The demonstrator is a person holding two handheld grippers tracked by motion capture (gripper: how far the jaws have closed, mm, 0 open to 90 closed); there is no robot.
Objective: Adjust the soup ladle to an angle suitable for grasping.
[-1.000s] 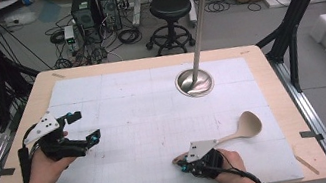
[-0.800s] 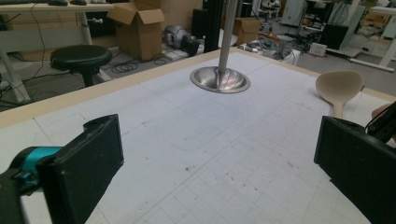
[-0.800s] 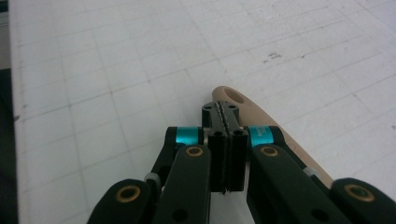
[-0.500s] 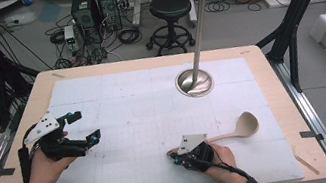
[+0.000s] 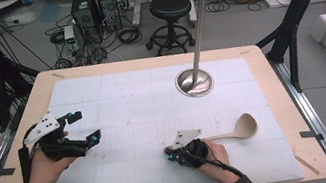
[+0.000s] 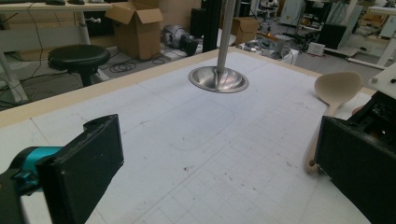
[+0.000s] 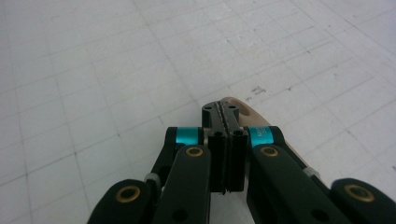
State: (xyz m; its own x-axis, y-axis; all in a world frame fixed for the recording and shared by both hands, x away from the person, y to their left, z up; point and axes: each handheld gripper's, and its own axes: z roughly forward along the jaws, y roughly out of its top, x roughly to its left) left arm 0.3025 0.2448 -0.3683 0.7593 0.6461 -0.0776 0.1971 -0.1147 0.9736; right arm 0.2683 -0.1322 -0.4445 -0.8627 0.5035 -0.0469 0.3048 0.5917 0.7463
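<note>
Beneath shut right gripper: ladle handle end.

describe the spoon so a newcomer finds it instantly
On the white gridded mat covering the wooden table, look near the front right, below the steel stand base. The beige ladle-like spoon lies flat beside the right gripper, the mat's only tan utensil.

The ladle looks like matt beige plastic. The stand's dished base and pole are brushed, shiny metal. A white gridded mat, scuffed, covers the pale wooden table.
</note>
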